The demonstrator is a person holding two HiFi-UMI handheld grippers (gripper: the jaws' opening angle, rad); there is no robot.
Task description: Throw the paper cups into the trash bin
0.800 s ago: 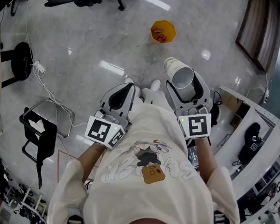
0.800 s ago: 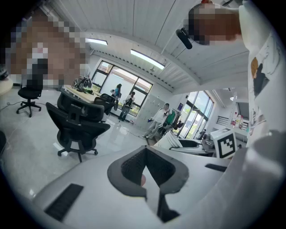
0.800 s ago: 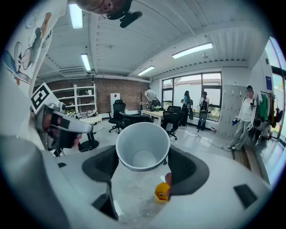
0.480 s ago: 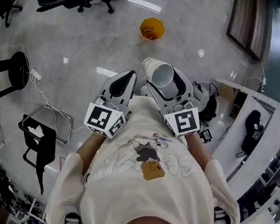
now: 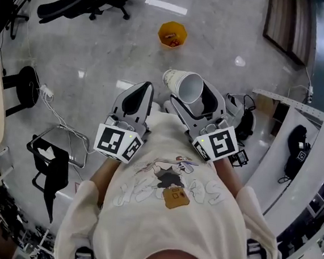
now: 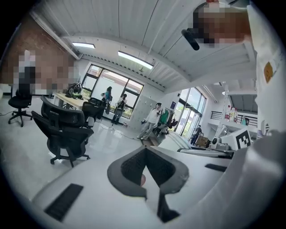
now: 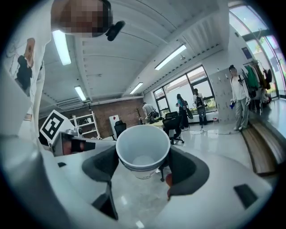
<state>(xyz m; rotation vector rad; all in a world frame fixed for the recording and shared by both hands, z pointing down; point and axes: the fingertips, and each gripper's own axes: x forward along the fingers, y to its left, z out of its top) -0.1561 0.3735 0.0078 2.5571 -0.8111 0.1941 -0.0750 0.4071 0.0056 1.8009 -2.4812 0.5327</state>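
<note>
item 1: left tongs [image 6: 145,167], clenched on nothing, idle at the chest, likely unneeded here.
item 2: right tongs [image 5: 192,96], spread wide, clamping nested paper cups [image 7: 143,150] by the side walls, evidently for carrying.
item 3: trash bin [image 5: 173,34], on floor [image 5: 101,52], well ahead; cups not yet in.

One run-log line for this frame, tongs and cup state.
right tongs: shut on white paper cup | left tongs: shut, empty | orange trash bin: ahead, apart from cup | cup not yet binned

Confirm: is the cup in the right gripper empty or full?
Empty. The right gripper view looks straight into the paper cup and shows only its bare white bottom.
</note>
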